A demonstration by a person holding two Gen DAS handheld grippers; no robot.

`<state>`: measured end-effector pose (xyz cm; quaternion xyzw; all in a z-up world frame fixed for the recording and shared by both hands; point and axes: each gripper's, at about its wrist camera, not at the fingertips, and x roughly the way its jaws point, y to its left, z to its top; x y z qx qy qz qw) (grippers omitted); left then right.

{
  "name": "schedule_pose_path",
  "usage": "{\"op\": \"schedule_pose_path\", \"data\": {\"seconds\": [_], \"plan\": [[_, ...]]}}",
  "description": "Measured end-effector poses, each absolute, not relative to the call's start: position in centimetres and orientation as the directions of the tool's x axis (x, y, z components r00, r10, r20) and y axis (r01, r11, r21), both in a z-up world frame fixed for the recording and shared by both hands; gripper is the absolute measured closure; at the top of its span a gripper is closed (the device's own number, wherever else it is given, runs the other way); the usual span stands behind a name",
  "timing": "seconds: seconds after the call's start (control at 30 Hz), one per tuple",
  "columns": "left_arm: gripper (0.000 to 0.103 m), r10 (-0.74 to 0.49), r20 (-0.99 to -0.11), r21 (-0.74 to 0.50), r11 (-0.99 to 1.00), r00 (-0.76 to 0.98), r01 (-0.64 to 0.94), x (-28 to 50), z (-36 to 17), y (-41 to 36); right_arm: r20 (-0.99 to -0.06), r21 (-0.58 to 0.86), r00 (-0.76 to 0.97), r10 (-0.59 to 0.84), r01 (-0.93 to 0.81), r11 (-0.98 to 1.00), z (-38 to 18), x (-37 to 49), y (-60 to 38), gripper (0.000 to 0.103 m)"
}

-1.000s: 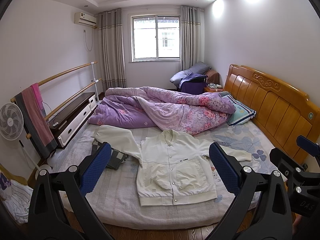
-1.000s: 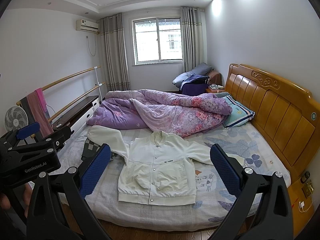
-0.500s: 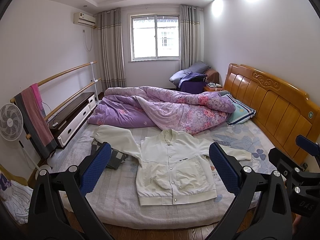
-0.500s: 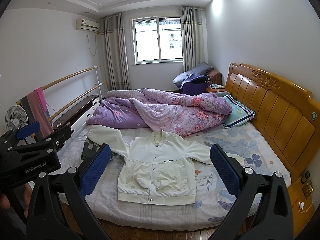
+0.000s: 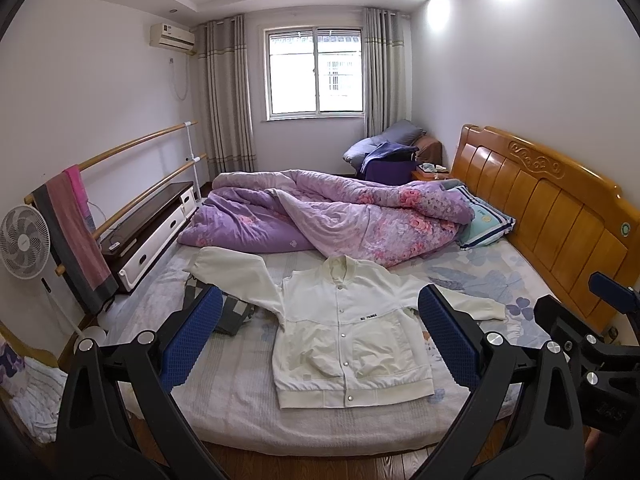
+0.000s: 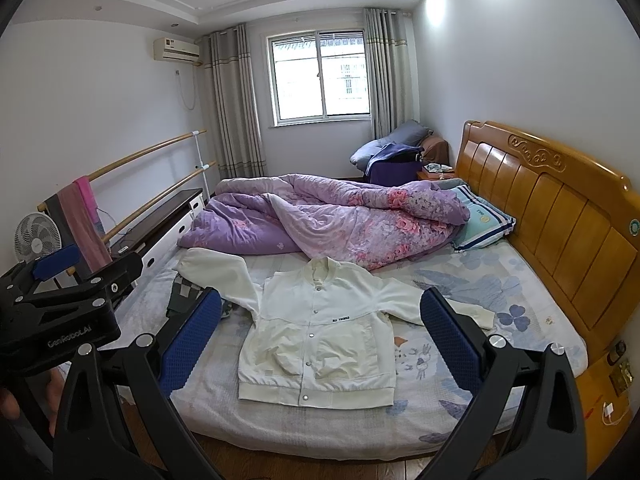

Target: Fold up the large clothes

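Change: nothing has visibly moved since the earlier pictures; both of my tools hover at the same height before the bed's foot, and the jacket lies as it did.
Left tool (image 5: 320,334): jaws spread wide, blue pads well apart, gripping nothing; it hangs in the air short of the mattress edge.
Right tool (image 6: 320,334): likewise wide open and empty-handed, held beside the left one; its black body shows at the right edge of the left view.
Jacket (image 5: 348,336): white, snap-buttoned, lying face up and flat on the near half of the bed (image 5: 240,396), collar toward the quilt, hem toward me.
Sleeves: both spread outward; the left one reaches up toward the bed's left edge, the right one stretches toward the headboard (image 5: 560,216).
Quilt (image 5: 340,216): purple floral, bunched across the far half of the bed, just beyond the jacket's collar.
Dark checked cloth (image 5: 232,312): crumpled beside the jacket, partly under its left sleeve.
Pillow (image 5: 484,222): striped, against the headboard, tucked at the quilt's end.
Fan (image 5: 24,242): standing by the left wall.
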<state>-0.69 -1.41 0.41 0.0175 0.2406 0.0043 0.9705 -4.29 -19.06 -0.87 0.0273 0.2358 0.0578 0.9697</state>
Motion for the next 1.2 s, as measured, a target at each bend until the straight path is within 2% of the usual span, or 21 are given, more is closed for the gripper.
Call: {"op": "schedule_pose_path", "data": {"seconds": [0.17, 0.4, 0.67, 1.07, 1.2], "plan": [[0.005, 0.031, -0.474, 0.043, 0.999, 0.88, -0.012, -0.5, 0.0, -1.6, -0.484, 0.125, 0.86, 0.161, -0.115, 0.985, -1.0, -3.8, -19.2, 0.007], [0.005, 0.049, -0.496, 0.048, 0.998, 0.867, -0.029, 1.2, -0.7, -0.7, -0.488, 0.087, 0.859, 0.156, -0.13, 0.988, -1.9, -1.5, -18.4, 0.007], [0.005, 0.049, -0.531, 0.05, 0.998, 0.846, -0.026, 7.0, -2.6, 1.5, -0.52, 0.096, 0.839, 0.158, -0.126, 0.987, -3.5, 3.6, -16.1, 0.007], [0.005, 0.002, -0.658, 0.026, 0.999, 0.753, 0.021, 24.7, -7.9, 11.0, -0.571, 0.059, 0.814, 0.109, -0.092, 0.994, -7.2, 17.5, -7.0, 0.007], [0.005, -0.023, -0.719, -0.024, 1.0, 0.695, 0.008, 31.5, -10.9, 15.9, -0.604, 0.072, 0.789, 0.115, -0.091, 0.993, -9.4, 23.3, -3.3, 0.007]]}}
